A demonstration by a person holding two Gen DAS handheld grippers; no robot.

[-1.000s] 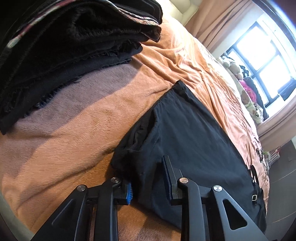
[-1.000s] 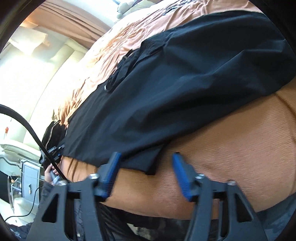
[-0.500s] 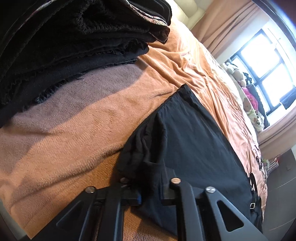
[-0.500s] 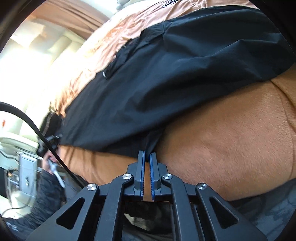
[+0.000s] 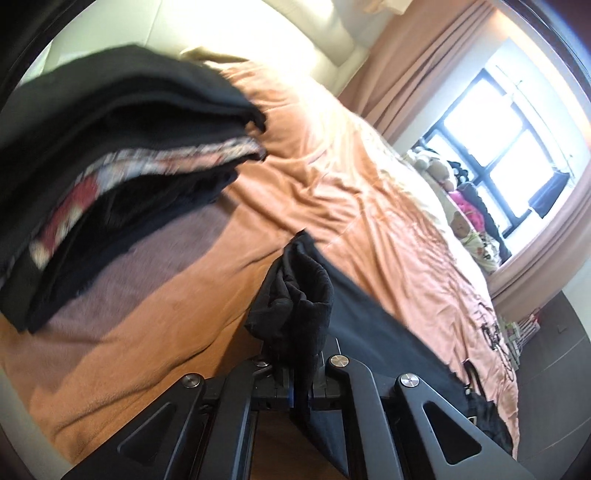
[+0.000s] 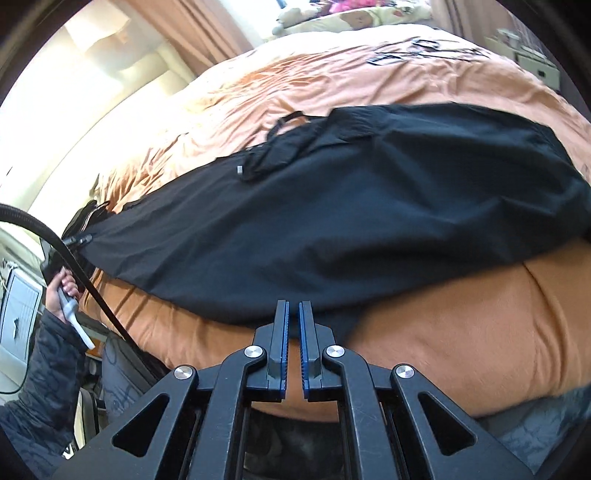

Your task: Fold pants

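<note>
While the black pants (image 6: 369,221) lie spread across an orange blanket (image 5: 332,177) covering the bed, the left gripper (image 5: 301,391) clenches their bunched end, the right gripper (image 6: 291,332) pinches their near hem, and curtains (image 5: 417,62) frame a far bright window (image 5: 509,147).

Bedroom's pretty bright, sun pouring through a dark-framed window (image 5: 506,147) with dusty pink curtains (image 5: 417,70) on both sides. Big bed with an orange blanket (image 5: 369,206) fills most of the space, cream padded headboard (image 5: 207,33) at the far end, dark floor (image 5: 546,369) beside it.
</note>
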